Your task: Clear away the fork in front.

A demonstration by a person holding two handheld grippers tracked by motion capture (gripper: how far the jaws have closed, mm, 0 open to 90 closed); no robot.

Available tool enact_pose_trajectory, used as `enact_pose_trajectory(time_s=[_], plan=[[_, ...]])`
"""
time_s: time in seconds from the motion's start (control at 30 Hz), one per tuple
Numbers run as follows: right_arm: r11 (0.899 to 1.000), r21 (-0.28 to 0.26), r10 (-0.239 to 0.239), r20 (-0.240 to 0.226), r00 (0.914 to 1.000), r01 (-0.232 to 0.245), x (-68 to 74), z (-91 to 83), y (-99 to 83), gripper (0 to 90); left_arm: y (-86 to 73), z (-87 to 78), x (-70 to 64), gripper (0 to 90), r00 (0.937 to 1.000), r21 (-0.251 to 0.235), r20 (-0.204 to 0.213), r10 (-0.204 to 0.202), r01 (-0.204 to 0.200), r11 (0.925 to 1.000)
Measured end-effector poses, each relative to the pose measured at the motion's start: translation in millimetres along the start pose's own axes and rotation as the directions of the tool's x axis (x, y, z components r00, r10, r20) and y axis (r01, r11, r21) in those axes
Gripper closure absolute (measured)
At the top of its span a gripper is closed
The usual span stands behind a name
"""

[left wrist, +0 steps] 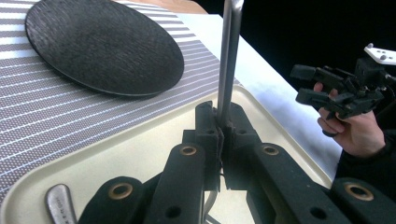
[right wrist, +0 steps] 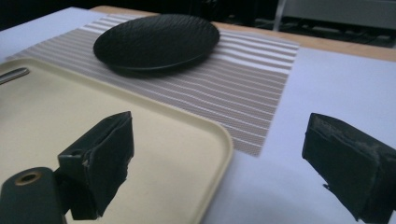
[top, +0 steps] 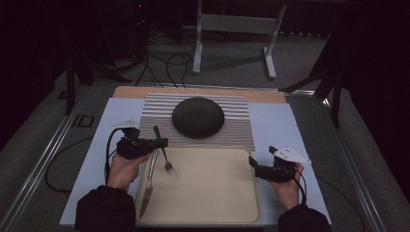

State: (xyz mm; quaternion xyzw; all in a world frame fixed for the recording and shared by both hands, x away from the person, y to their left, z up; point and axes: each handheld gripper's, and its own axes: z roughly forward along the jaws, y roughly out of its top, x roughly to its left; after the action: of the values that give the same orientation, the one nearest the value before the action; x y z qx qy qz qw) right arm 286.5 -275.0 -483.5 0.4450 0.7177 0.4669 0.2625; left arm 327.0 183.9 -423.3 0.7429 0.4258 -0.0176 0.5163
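Fork (top: 166, 155): centre-left of the high view, lifted over the tray's upper left corner, tines low and toward frame centre, handle running up-left. My left claw (left wrist: 220, 125) is clamped on its handle; in the left gripper view the shank rises straight up out of the closed jaws.

Largest to smallest:
- Table cover (top: 270, 121): pale blue sheet under everything.
- Tray (top: 217, 193): cream, rimmed, lower centre of the high view.
- Striped mat (top: 159, 108): upper centre, just beyond the tray's far edge.
- Plate (top: 198, 117): dark, textured, round, sits on the mat.
- Knife (top: 148, 186): lies flat along the tray's left edge; its handle end shows at lower left of the left gripper view.
- My right claw (right wrist: 224, 158): lower right of the high view, by the tray's right edge, jaws spread wide, nothing between them.

Handling call: the fork looks like polished steel, so stiff, light, not fragile, but slick. The pads grip a narrow shank, so I'd expect it to pivot or slide if swung fast. Best hold is mid-handle with the flat faces against the pads, as I've got it now. Keep it slow.
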Motion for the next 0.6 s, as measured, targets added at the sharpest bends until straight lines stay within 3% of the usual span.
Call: enact_pose_trajectory(time_s=[0.17, 0.6], plan=[[0.999, -0.033, 0.018, 0.03, 0.9994, -0.017, -5.8, -5.1, -1.9, 9.2, -2.1, 0.7, -0.9, 87.1, 1.0, 0.015, 0.003, 0.008, -0.008, 0.9999], [0.999, -0.023, 0.026, 0.051, 0.9983, -0.025, -11.8, -4.5, -4.8, 9.2, -12.6, -1.7, 1.8, 87.1, 1.0, 0.061, -0.001, -0.004, 0.004, 0.9981]])
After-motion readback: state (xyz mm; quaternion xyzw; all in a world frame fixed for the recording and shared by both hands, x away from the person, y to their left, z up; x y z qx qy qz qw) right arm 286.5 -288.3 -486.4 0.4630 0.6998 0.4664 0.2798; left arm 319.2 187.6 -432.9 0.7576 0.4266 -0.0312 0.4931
